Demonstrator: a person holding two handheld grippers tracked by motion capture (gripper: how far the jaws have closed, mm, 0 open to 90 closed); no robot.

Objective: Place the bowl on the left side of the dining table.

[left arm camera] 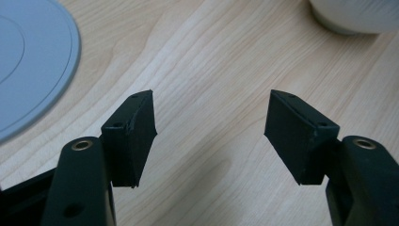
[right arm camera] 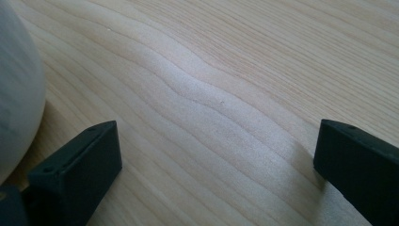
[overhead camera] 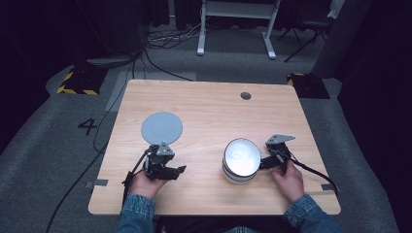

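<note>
A white bowl (overhead camera: 241, 158) stands upright at the front right of the wooden table (overhead camera: 209, 104). A flat grey plate (overhead camera: 162, 127) lies at the left middle. My left gripper (overhead camera: 179, 170) is held in front of the plate, pointing right toward the bowl. Its own view shows the left gripper (left arm camera: 211, 96) open over bare wood, with the plate (left arm camera: 28, 61) at far left and the bowl (left arm camera: 353, 16) at top right. My right gripper (overhead camera: 265, 163) sits just right of the bowl. In its own view the right gripper (right arm camera: 217, 126) is wide open on bare wood, beside the bowl (right arm camera: 16, 84).
A round cable hole (overhead camera: 246, 95) is set near the table's far edge. Behind the table, on the grey carpet, stand a white desk frame (overhead camera: 235, 29) and a chair (overhead camera: 311, 29). Cables (overhead camera: 145, 58) run over the floor at the left.
</note>
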